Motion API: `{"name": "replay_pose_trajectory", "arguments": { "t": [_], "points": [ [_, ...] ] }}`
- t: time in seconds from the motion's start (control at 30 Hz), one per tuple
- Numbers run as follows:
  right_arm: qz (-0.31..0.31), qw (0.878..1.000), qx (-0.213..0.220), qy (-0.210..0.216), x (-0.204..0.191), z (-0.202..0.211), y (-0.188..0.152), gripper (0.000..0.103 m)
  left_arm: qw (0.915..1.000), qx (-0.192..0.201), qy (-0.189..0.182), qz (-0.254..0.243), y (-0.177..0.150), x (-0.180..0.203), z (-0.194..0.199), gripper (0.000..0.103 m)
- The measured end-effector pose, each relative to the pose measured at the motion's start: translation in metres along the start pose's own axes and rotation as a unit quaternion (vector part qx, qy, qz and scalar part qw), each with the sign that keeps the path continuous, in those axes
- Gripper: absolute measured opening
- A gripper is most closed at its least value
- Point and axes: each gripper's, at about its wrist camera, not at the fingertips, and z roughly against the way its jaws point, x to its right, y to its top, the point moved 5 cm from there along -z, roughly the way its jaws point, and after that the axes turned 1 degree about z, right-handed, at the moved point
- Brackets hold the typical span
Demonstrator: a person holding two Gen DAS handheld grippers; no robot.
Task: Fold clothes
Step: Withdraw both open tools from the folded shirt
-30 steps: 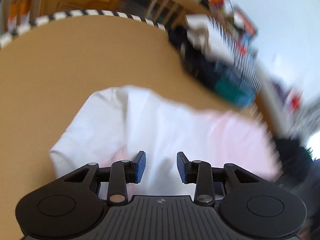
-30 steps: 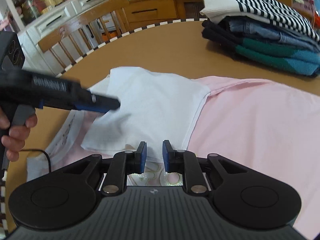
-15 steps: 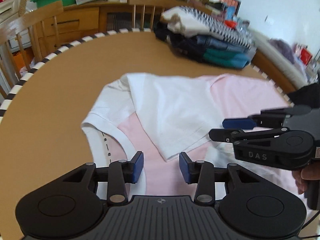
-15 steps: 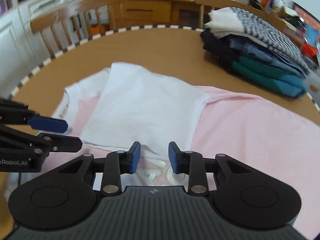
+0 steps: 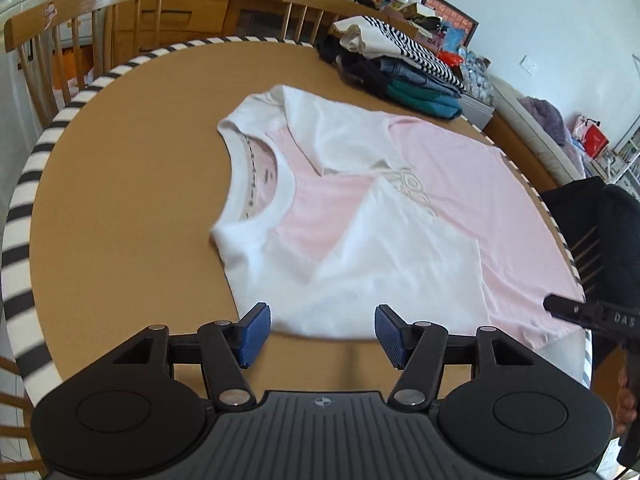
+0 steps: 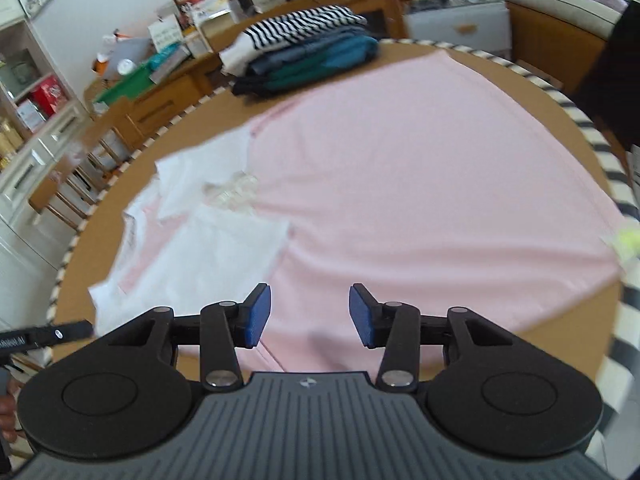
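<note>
A pink T-shirt (image 5: 472, 184) with white sleeves and a white collar lies flat on the round brown table (image 5: 132, 184). Both white sleeves are folded in over its chest. My left gripper (image 5: 322, 334) is open and empty, just off the near edge of the near white sleeve (image 5: 400, 264). My right gripper (image 6: 308, 316) is open and empty, above the near side edge of the shirt's pink body (image 6: 420, 184). The near sleeve (image 6: 208, 256) lies to its left. The right gripper's tip (image 5: 560, 308) shows at the right of the left wrist view.
A stack of folded clothes (image 5: 400, 68) with a striped top sits at the far side of the table; it also shows in the right wrist view (image 6: 304, 52). Wooden chairs (image 5: 92, 32) and a cluttered sideboard stand behind. The table rim (image 5: 24, 184) is black-and-white striped.
Both grippers have pulled back from the shirt's chest towards its near edge and opened wider. The near sleeve now lies folded over the chest. The right gripper has swung towards the shirt's lower body.
</note>
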Motion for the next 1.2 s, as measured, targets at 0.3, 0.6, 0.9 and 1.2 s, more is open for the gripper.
{"name": "replay_pose_trajectory", "arguments": {
  "t": [0.3,0.6,0.9,1.2],
  "points": [
    [0.046,0.999,-0.018,-0.014,0.035,0.015,-0.002,0.047,0.9986,0.005,0.033,0.041,-0.023,0.016,0.003,0.061],
    [0.134,0.987,-0.058,0.072,0.021,-0.004,0.016,0.045,0.9966,-0.018,0.068,0.044,-0.027,0.102,-0.028,0.06],
    [0.184,0.973,-0.097,0.097,0.035,-0.004,0.021,0.048,0.9939,-0.044,0.099,0.016,-0.05,0.168,-0.046,0.06],
    [0.175,0.978,-0.087,0.072,0.063,0.006,0.013,0.051,0.9902,-0.067,0.122,0.012,-0.07,0.181,-0.052,0.06]
  ]
}}
